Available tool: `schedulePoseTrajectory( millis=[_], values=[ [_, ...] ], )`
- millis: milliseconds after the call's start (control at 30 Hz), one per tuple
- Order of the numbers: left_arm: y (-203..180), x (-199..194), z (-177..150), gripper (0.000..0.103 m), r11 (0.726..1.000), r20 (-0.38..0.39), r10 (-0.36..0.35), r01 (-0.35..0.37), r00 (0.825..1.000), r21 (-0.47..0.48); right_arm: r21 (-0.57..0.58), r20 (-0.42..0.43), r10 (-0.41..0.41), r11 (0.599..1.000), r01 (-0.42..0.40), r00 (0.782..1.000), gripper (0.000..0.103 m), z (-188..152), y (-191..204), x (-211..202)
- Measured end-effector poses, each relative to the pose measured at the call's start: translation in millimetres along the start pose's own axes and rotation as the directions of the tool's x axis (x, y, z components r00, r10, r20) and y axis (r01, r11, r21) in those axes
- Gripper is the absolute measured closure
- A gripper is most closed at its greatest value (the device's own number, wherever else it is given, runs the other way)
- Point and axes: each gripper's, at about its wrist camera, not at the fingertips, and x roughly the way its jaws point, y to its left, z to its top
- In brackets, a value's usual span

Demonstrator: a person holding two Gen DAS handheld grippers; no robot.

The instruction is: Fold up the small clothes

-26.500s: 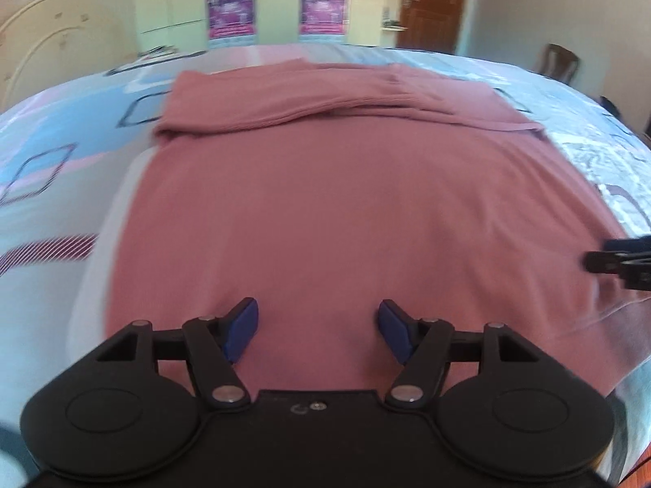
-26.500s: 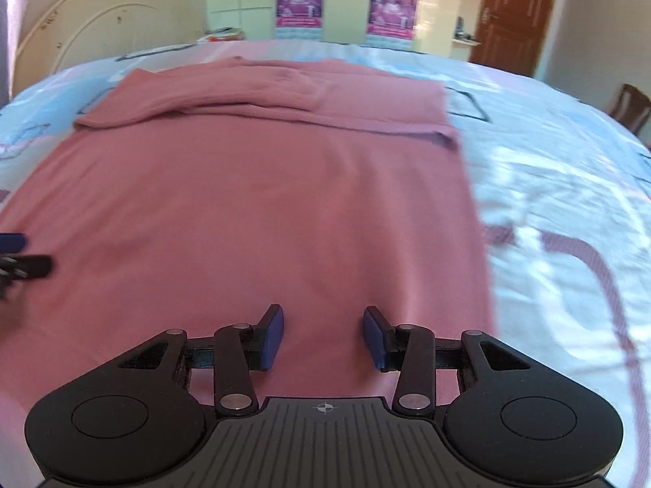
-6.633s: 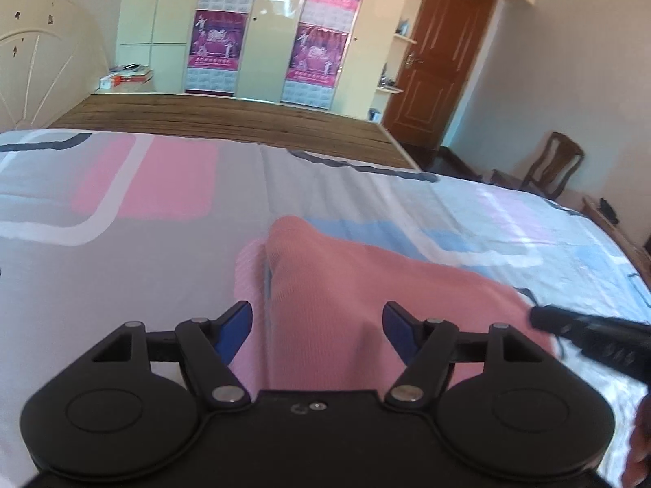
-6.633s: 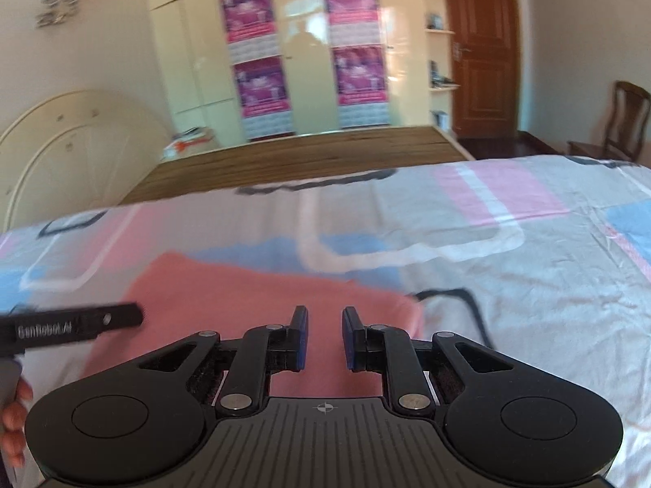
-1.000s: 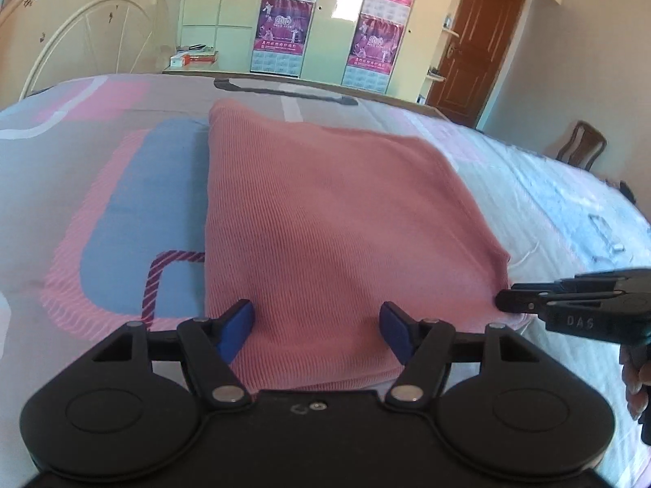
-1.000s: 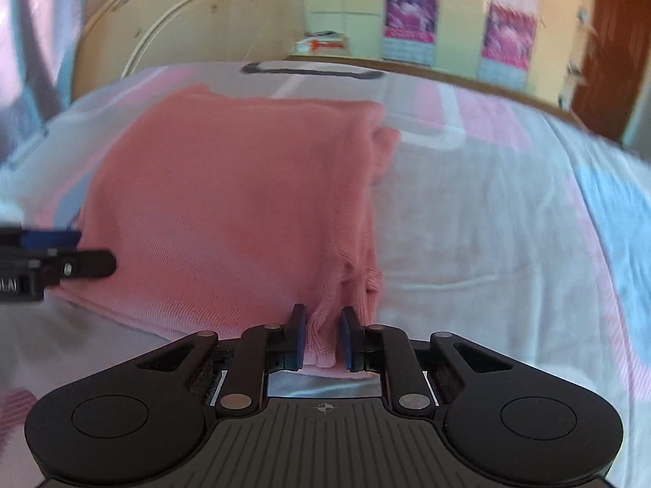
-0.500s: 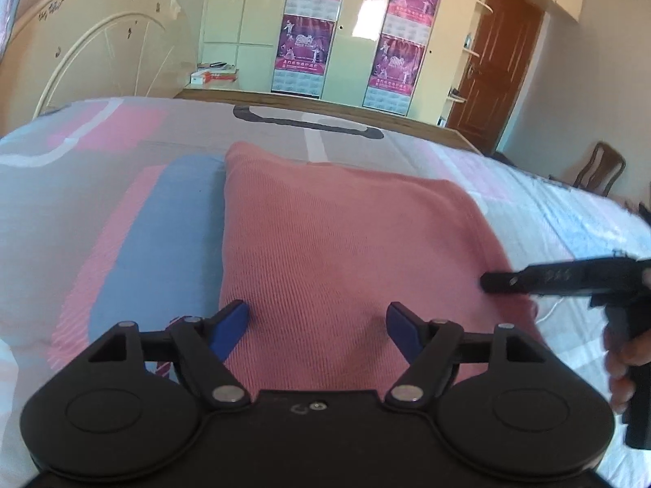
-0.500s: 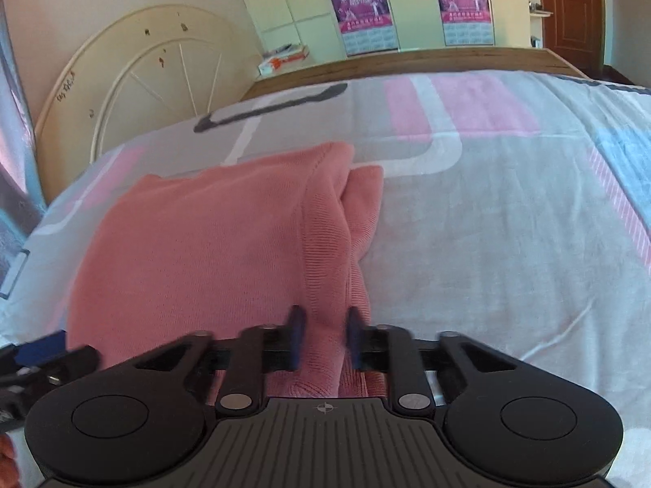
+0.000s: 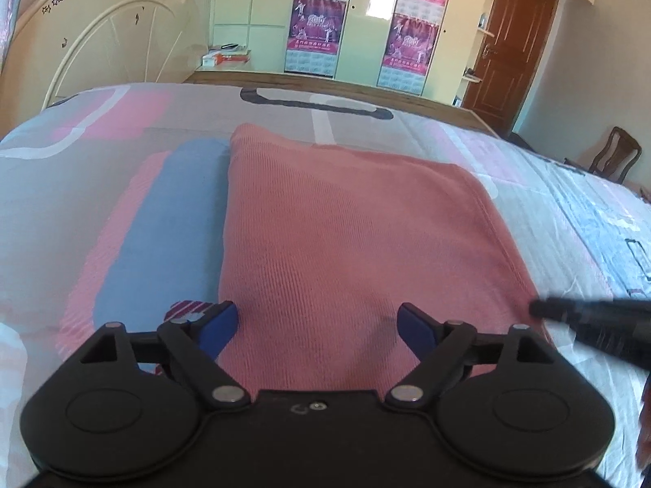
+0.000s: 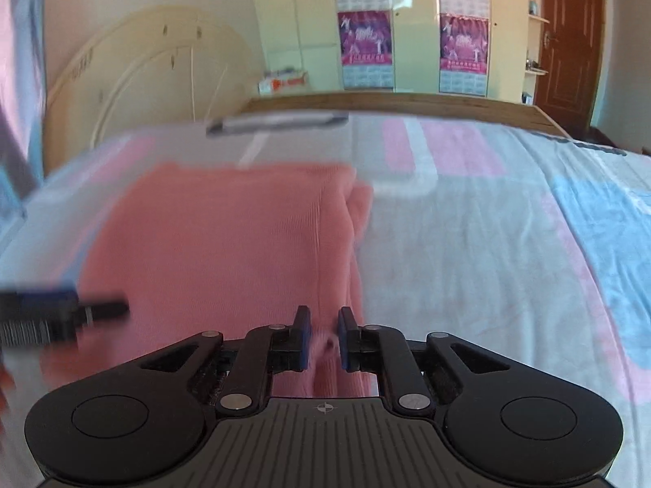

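Observation:
A pink knit garment (image 9: 350, 236) lies folded into a rectangle on the bed; it also shows in the right wrist view (image 10: 228, 244). My left gripper (image 9: 317, 325) is open over the garment's near edge, with nothing between its blue pads. My right gripper (image 10: 323, 337) is nearly closed, pinching the near right edge of the garment. The right gripper's tip (image 9: 569, 311) shows at the garment's right corner in the left wrist view. The left gripper (image 10: 81, 309) shows blurred at the left in the right wrist view.
The bed sheet (image 9: 122, 171) is patterned in pink, blue and grey. A wooden footboard (image 9: 333, 89) and pale wardrobes with posters (image 9: 317, 32) stand behind. A brown door (image 9: 516, 40) and a chair (image 9: 614, 154) are at the right. A cream headboard (image 10: 142, 81) leans at the left.
Both grippers have lifted and tilted up, so the room fills more of each view. The right gripper stays pinched on the garment's edge. The left gripper stays open.

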Motion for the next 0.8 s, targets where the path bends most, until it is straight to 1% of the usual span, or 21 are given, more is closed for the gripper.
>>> schedulePoseTrajectory(
  millis=[67, 200, 233, 300, 367, 467, 500, 533, 567, 600, 633, 700, 767, 800],
  values=[
    [-3.2, 1.0, -0.5, 0.013, 1.0, -0.012, 0.008, -0.008, 1.0, 0.011, -0.041, -0.042, -0.056, 0.998, 0.054, 0.998, 0.09, -11.5, 2.5, 10.9],
    [-8.2, -0.7, 0.1, 0.008, 1.0, -0.044, 0.03, -0.03, 0.999, 0.001, -0.006, -0.05, -0.068, 0.998, 0.068, 0.996, 0.09, -12.8, 1.8, 13.7],
    [-9.2, -1.2, 0.7, 0.008, 0.999, -0.064, 0.045, -0.046, 0.997, -0.009, 0.011, -0.052, -0.066, 0.998, 0.066, 0.996, 0.09, -13.1, 0.0, 11.6],
    [-11.6, -3.1, 0.8, 0.008, 0.994, -0.106, 0.101, -0.105, 0.989, -0.032, 0.066, -0.054, -0.058, 0.996, 0.062, 0.997, 0.09, -14.5, -6.1, 4.4],
    [-14.7, -9.7, -1.7, 0.008, 0.987, -0.122, 0.151, -0.157, 0.981, -0.042, 0.099, -0.037, -0.015, 0.995, 0.019, 0.999, 0.09, -18.8, -8.5, -11.6],
    [-19.5, -30.1, -7.7, 0.008, 0.989, -0.097, 0.138, -0.143, 0.986, -0.049, 0.097, -0.021, 0.032, 0.995, -0.03, 0.999, 0.089, -26.4, -7.2, -35.9],
    [-21.7, -37.5, -10.1, 0.008, 0.988, -0.087, 0.138, -0.143, 0.987, -0.054, 0.097, -0.018, 0.05, 0.994, -0.048, 0.999, 0.084, -28.4, -5.9, -43.5],
    [-25.0, -45.7, -11.9, 0.008, 0.988, -0.077, 0.141, -0.146, 0.987, -0.056, 0.097, -0.016, 0.067, 0.993, -0.065, 0.998, 0.069, -30.9, -5.9, -50.3],
    [-29.5, -56.2, -15.0, 0.008, 0.988, -0.061, 0.144, -0.147, 0.988, -0.051, 0.097, -0.013, 0.082, 0.992, -0.08, 0.997, 0.06, -33.8, -6.2, -58.5],
    [-34.4, -65.9, -17.5, 0.008, 0.987, -0.044, 0.149, -0.151, 0.988, -0.046, 0.096, -0.003, 0.098, 0.991, -0.097, 0.995, 0.047, -37.1, -6.5, -67.4],
    [-40.7, -76.1, -19.9, 0.008, 0.985, -0.025, 0.168, -0.169, 0.986, -0.042, 0.089, 0.009, 0.114, 0.989, -0.114, 0.993, 0.044, -40.3, -6.0, -76.5],
    [-54.3, -100.4, -26.4, 0.008, 0.977, 0.009, 0.21, -0.209, 0.978, -0.037, 0.069, 0.025, 0.142, 0.987, -0.143, 0.99, 0.044, -47.6, -5.3, -99.0],
    [-68.1, -126.2, -34.4, 0.008, 0.974, 0.038, 0.225, -0.224, 0.974, -0.026, 0.054, 0.038, 0.165, 0.985, -0.167, 0.986, 0.039, -54.6, -5.2, -123.1],
    [-73.1, -137.8, -38.3, 0.008, 0.974, 0.052, 0.226, -0.225, 0.973, -0.024, 0.049, 0.047, 0.177, 0.982, -0.18, 0.983, 0.031, -57.9, -7.0, -135.7]
  ],
)
